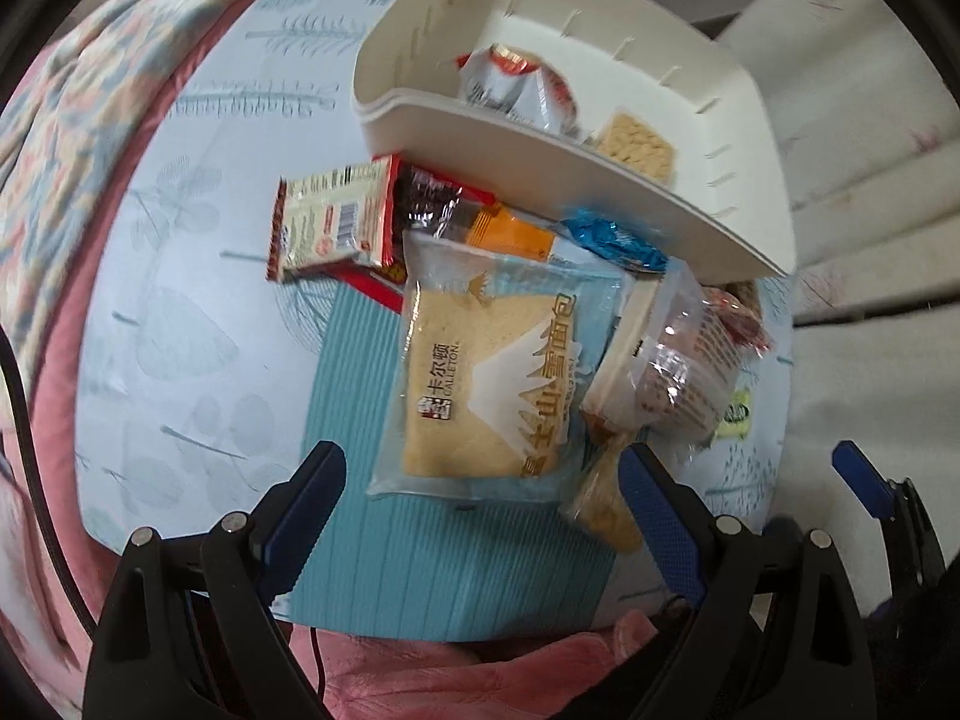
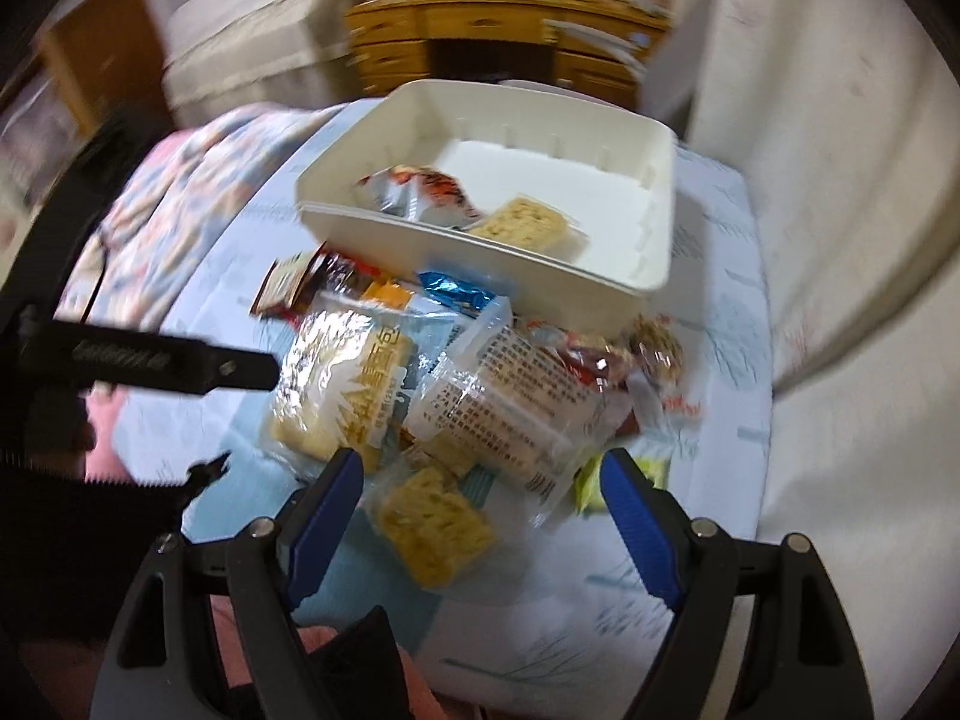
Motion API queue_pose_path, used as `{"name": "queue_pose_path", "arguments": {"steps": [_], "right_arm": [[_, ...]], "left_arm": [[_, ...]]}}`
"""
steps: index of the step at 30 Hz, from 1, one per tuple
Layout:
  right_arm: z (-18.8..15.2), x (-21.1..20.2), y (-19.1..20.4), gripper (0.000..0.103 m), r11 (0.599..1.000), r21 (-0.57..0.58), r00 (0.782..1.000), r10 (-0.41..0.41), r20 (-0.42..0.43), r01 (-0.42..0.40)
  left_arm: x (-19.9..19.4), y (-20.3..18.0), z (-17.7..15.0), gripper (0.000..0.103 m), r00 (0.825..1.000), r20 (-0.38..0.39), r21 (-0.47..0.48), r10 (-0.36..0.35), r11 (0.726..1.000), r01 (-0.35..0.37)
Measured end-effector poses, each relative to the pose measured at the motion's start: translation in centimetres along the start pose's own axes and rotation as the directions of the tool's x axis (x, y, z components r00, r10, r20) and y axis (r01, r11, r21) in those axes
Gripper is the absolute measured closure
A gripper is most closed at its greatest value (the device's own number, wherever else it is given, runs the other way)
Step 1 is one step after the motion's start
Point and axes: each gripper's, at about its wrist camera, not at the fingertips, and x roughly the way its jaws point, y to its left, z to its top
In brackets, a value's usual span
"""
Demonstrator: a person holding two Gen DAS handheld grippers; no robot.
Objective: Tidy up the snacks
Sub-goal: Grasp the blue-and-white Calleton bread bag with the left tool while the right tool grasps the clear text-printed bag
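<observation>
A white bin (image 1: 738,204) (image 2: 492,264) stands on the bed and holds a silver-red packet (image 1: 516,84) (image 2: 420,186) and a yellow cracker pack (image 1: 636,144) (image 2: 528,225). In front of it lies a pile of snacks: a Mount Fuji bread bag (image 1: 486,378) (image 2: 336,384), a clear printed pack (image 1: 672,360) (image 2: 516,402), a blue wrapper (image 1: 612,240) (image 2: 456,294) and a red-beige packet (image 1: 333,219). My left gripper (image 1: 480,498) is open and empty just before the bread bag. My right gripper (image 2: 483,492) is open and empty over a small cracker pack (image 2: 432,528).
A light blue ribbed mat (image 1: 420,552) lies under the pile on a leaf-print sheet (image 1: 198,324). A pink patterned quilt (image 1: 66,120) is bunched at the left. A white wall (image 2: 840,240) runs along the right. A wooden dresser (image 2: 510,42) stands beyond the bed.
</observation>
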Motion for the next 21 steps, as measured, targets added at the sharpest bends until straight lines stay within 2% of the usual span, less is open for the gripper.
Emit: {"name": "queue_pose_path", "arguments": {"steps": [10, 18, 21], "right_arm": [[0.8, 4.0, -0.1, 0.021, 0.971, -0.231, 0.997, 0.055, -0.048, -0.065], [0.9, 7.8, -0.5, 0.021, 0.946, -0.308, 0.993, 0.071, -0.097, -0.097], [0.9, 9.1, -0.6, 0.021, 0.937, -0.331, 0.99, 0.072, -0.119, -0.108]], "left_arm": [[5.2, -0.4, 0.8, 0.011, 0.994, -0.093, -0.111, 0.06, 0.991, -0.07], [8.3, -0.6, 1.8, 0.011, 0.985, -0.136, -0.155, 0.104, 0.98, -0.124], [9.4, -1.4, 2.0, 0.007, 0.979, -0.148, -0.145, 0.137, 0.977, -0.159]]}}
